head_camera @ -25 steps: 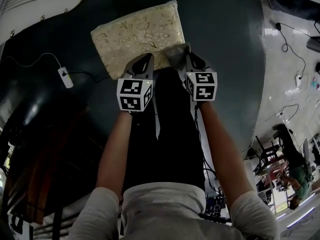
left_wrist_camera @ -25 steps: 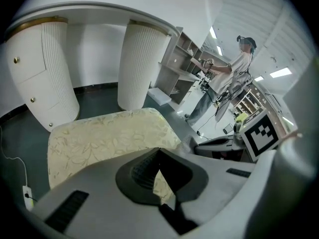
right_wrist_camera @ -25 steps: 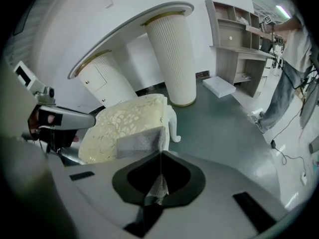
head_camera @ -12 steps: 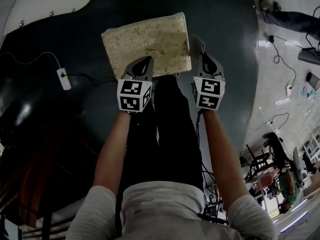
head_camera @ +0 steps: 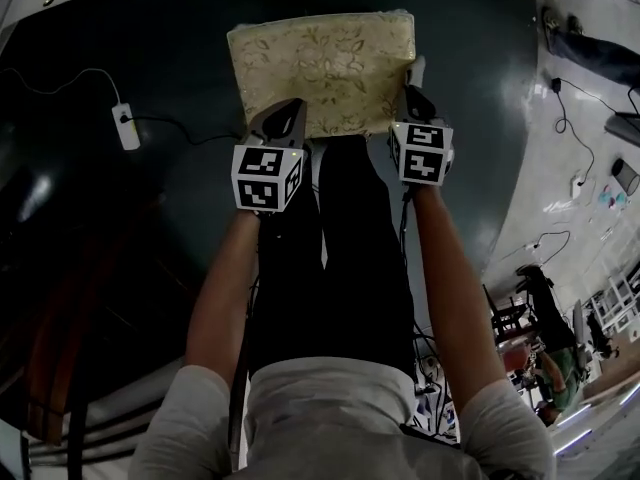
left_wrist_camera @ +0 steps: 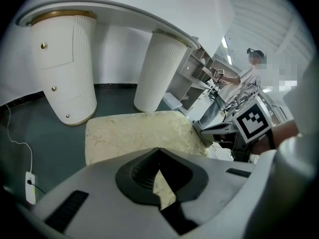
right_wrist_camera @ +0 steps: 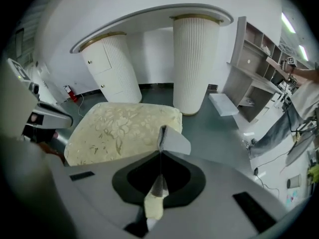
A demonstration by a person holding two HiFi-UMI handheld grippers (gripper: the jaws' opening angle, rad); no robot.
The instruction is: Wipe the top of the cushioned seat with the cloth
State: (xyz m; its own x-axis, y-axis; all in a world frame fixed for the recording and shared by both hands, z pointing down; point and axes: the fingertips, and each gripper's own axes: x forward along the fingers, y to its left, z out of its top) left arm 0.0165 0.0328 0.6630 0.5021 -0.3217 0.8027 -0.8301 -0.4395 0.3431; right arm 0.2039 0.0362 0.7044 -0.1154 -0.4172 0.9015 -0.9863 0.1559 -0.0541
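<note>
right claw, clenched on the cloth, has slid from the cushioned seat's near edge to its right edge. left claw clenched, empty, at the seat's near edge. judgement: 1 wiping pass ending.

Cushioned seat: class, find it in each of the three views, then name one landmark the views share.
Head view: cushioned seat at top centre.
Left gripper view: cushioned seat at centre, beyond the jaws.
Right gripper view: cushioned seat left of centre.
Shared landmark: dark floor around it.
</note>
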